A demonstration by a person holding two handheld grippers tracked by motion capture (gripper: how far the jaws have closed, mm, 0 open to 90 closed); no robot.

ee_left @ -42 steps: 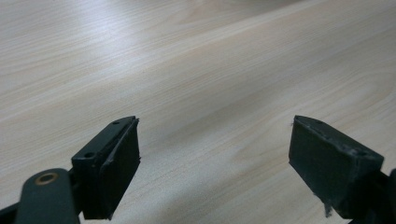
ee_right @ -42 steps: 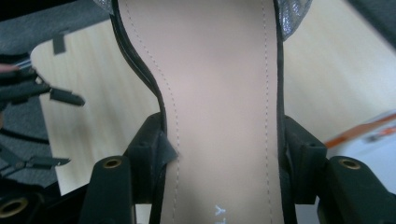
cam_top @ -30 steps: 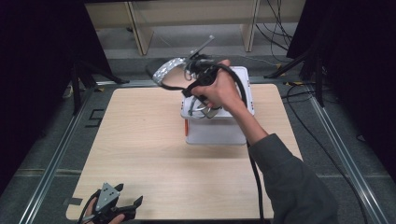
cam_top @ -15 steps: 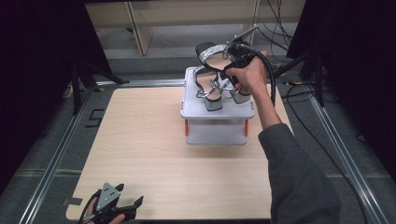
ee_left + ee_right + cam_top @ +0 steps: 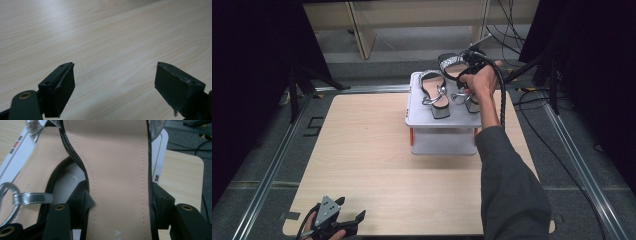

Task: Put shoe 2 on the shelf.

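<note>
the right gripper [image 5: 117, 202] has its black jaws pinching the beige insole of a silver-strapped heeled sandal [image 5: 459, 75] at the white raised platform's [image 5: 443, 127] far right, beside its twin sandal [image 5: 434, 92], while the left gripper [image 5: 332, 222] rests spread wide on the light wooden table [image 5: 362, 155].

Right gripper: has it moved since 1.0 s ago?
Yes. The right gripper carried its sandal from the white stand's left side to its far right corner, beside the other sandal.
</note>
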